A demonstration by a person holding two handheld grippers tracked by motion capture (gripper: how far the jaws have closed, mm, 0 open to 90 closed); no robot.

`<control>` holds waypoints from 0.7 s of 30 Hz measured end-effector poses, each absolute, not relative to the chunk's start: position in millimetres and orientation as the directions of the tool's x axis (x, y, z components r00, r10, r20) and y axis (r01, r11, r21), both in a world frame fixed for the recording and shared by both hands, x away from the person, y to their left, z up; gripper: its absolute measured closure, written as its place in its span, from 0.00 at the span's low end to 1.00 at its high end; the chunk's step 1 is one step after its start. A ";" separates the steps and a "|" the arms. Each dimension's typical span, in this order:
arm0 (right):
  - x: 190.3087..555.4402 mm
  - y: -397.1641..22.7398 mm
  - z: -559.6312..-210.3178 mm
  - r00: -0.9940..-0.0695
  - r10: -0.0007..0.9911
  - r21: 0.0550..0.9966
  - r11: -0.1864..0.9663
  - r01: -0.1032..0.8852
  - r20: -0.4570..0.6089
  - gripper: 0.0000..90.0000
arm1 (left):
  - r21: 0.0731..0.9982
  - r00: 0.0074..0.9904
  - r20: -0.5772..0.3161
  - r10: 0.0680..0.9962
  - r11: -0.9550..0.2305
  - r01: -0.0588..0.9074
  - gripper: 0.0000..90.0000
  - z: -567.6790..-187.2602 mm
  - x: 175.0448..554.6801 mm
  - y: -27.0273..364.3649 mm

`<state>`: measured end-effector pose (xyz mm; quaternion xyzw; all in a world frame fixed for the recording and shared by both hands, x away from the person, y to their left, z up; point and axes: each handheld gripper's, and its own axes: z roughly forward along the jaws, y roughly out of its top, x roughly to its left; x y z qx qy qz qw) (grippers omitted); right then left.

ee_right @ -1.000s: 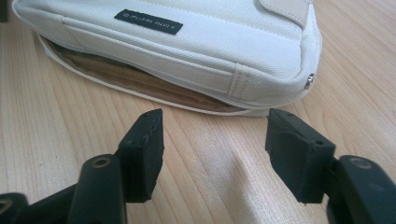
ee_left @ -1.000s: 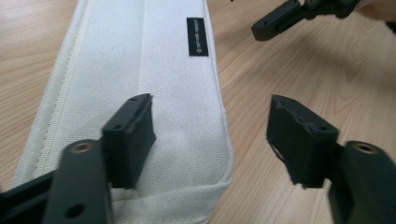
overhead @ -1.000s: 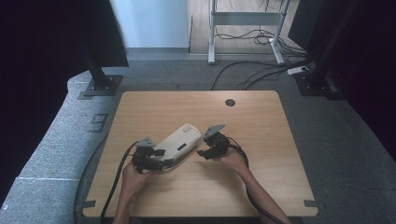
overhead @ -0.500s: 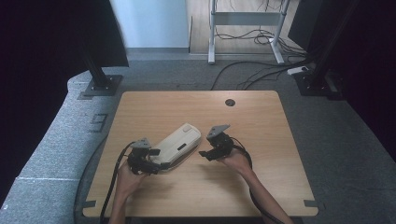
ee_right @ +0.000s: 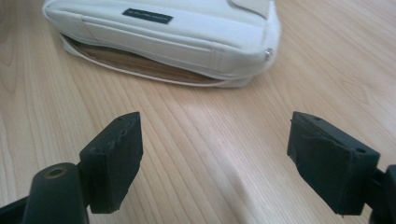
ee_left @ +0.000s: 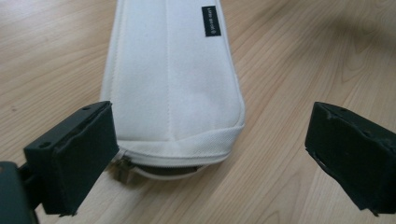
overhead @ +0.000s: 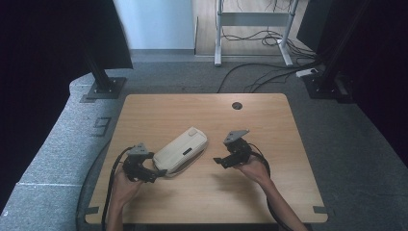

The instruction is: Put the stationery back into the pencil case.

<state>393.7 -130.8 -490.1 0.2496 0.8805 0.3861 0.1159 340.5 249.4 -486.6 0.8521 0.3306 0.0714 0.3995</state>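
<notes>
A cream fabric pouch [overhead: 182, 150] lies slantwise on the wooden table [overhead: 202, 115], its side zip partly undone over a tan lining [ee_right: 140, 63]. My left gripper [overhead: 153, 170] sits at the pouch's near left end. Its jaws have just been opening and stand wide. The pouch's end [ee_left: 173, 79] and zip pull [ee_left: 122, 168] lie between them, and neither pad presses on it. My right gripper [overhead: 219, 161] is a short way right of the pouch [ee_right: 173, 32]. Its jaws have also just been opening, with only bare table between them.
A round cable hole [overhead: 236, 105] sits near the table's far edge. Dark stands [overhead: 103, 82] rise at the back left and back right [overhead: 327, 82]. Cables run over the grey floor [overhead: 255, 72]. A metal frame [overhead: 250, 29] stands farther back.
Both grippers have let go of the pouch and drawn back from it, the left toward the lower left, the right toward the right. Both pairs of jaws stand wider than before.
</notes>
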 end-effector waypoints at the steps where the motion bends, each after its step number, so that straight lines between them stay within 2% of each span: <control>1: 392.9 -133.4 -489.5 -0.846 0.534 0.738 0.576 0.352 -0.013 0.17 | 0.725 0.770 -0.133 0.624 -0.468 0.505 0.01 -486.1 339.7 250.8; 11: 384.3 -161.5 -489.5 -0.818 0.574 0.724 0.584 0.367 -0.049 0.14 | 0.728 0.755 -0.117 0.646 -0.462 0.507 0.00 -482.8 334.4 269.3; 21: 376.3 -187.6 -487.0 -0.785 0.617 0.733 0.559 0.389 -0.054 0.05 | 0.699 0.747 -0.111 0.655 -0.483 0.527 0.00 -493.5 335.5 280.7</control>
